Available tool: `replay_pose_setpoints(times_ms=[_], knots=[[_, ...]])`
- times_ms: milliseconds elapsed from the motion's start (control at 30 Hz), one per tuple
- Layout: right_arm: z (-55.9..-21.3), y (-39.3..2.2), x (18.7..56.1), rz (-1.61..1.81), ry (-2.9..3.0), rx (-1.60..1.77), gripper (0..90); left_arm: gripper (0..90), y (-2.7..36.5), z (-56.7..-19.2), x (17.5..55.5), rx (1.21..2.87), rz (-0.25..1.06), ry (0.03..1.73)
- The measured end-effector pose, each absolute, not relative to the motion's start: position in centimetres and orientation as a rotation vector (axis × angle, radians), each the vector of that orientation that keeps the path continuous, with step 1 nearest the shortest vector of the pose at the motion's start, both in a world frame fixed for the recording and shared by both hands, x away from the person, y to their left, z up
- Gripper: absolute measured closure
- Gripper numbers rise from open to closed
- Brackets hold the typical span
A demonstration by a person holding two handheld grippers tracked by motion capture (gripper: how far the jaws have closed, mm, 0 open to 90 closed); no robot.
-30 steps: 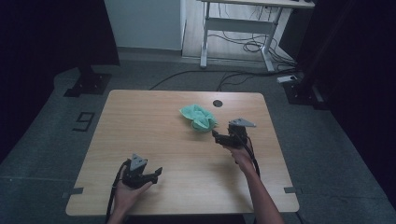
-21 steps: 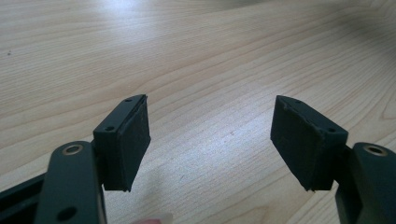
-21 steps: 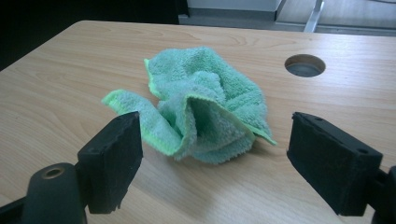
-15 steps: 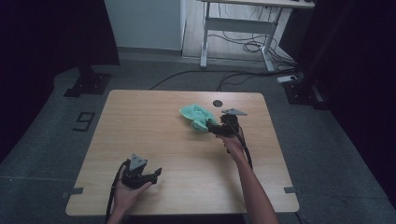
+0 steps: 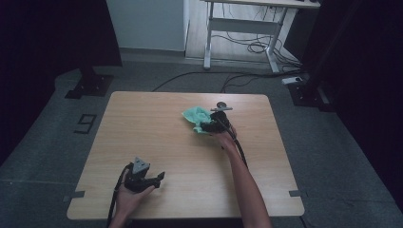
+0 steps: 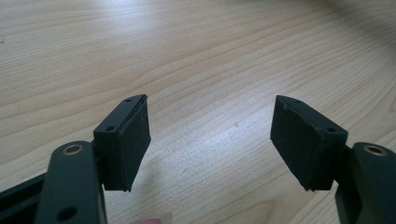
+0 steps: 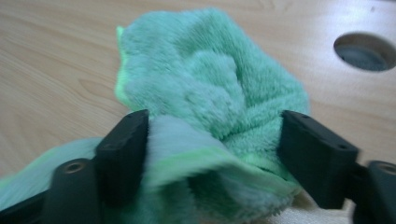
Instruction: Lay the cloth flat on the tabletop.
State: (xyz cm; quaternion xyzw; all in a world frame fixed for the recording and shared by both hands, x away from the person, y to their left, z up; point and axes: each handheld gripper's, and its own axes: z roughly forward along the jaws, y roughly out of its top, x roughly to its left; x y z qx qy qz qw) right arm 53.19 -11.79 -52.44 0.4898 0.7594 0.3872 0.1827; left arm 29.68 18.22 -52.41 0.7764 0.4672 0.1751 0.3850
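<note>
Between the right tongs (image 7: 212, 154) lay a crumpled green cloth (image 7: 210, 98), bunched on the table (image 5: 157, 137) towards its far edge, just short of a round hole (image 7: 365, 50) in the top. Those tongs had just been closing, and a fold of the cloth sat in the gap, touching the inner faces of both jaws; whether they already pinched it firmly could not be told, so the grasp looked begun rather than finished. From above, the right tongs (image 5: 205, 127) met the cloth (image 5: 196, 116) at its near-right edge. Near the front edge, well apart from the cloth, the left tongs (image 6: 210, 137) stood wide over bare wood, gripping nothing and taking no part so far. Judging by this, the reach was done; closing fully, lifting the cloth and whatever handling followed all remained.
</note>
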Motion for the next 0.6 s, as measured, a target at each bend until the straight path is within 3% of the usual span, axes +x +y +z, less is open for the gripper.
replay_pose_setpoints(times_ms=[167, 233, 600], knots=[[-53.6, -12.0, 53.3, 1.088, 2.170, 1.421, 63.9, 28.7, 18.2, -52.5, 29.7, 1.987, 0.446, 1.186], [-53.6, -12.4, 53.3, 1.109, 2.174, 1.435, 71.6, 29.0, 18.2, -52.5, 29.7, 1.984, 0.446, 1.187], [-51.8, -14.2, 50.6, 1.243, 2.179, 1.362, 77.4, 29.8, 18.4, -52.0, 29.5, 1.954, 0.466, 1.191]])
